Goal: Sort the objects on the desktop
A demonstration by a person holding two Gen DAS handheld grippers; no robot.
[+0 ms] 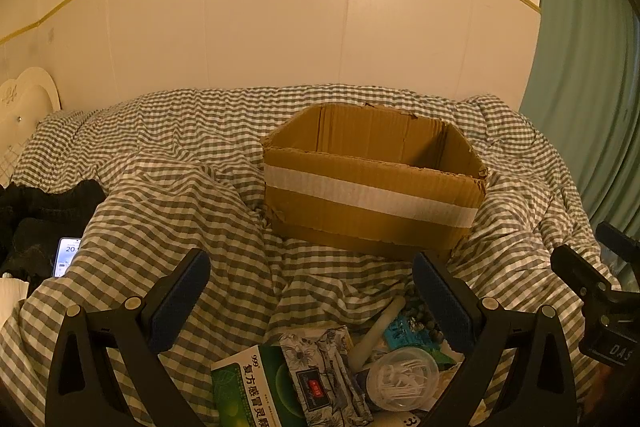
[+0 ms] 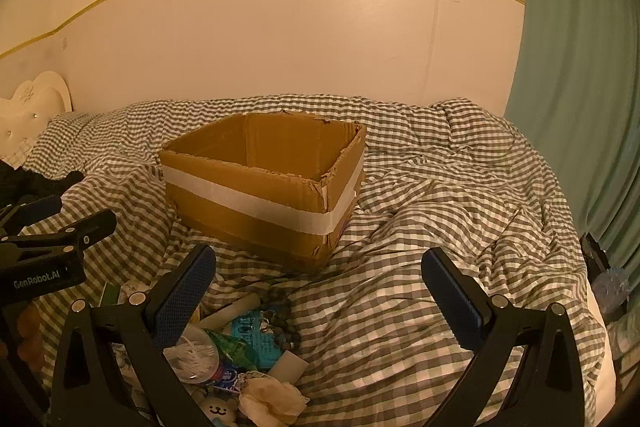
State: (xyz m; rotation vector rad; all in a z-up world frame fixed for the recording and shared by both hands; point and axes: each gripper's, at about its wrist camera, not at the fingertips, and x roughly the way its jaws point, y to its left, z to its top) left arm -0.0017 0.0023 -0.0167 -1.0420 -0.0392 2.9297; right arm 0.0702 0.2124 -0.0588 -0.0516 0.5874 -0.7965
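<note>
Currently both grippers are hovering over a grey-and-white checked quilt (image 1: 168,163), jaws spread wide, nothing between the blue pads. Far left in the left wrist view, a lit phone (image 1: 67,255) is lying beside dark clothing (image 1: 36,219). Left gripper (image 1: 312,291) is sitting above the clutter pile at the near edge: a green medicine box with white print (image 1: 244,387), a floral-patterned tissue pack (image 1: 324,371) touching its right side, a white cylindrical stick (image 1: 380,331), a clear round tub of cotton swabs (image 1: 402,379), and a blue packet (image 1: 402,331) with dark beads (image 1: 424,319) next to it. An open brown cardboard box with a white tape band (image 1: 372,195) is standing upright on the quilt beyond the pile; its inside looks empty as far as visible. Right gripper (image 2: 318,283) is hanging to the right of the pile, over bare quilt, with a crumpled tissue (image 2: 272,399) showing near its left finger. Green curtain (image 2: 580,107) is hanging at far right.
</note>
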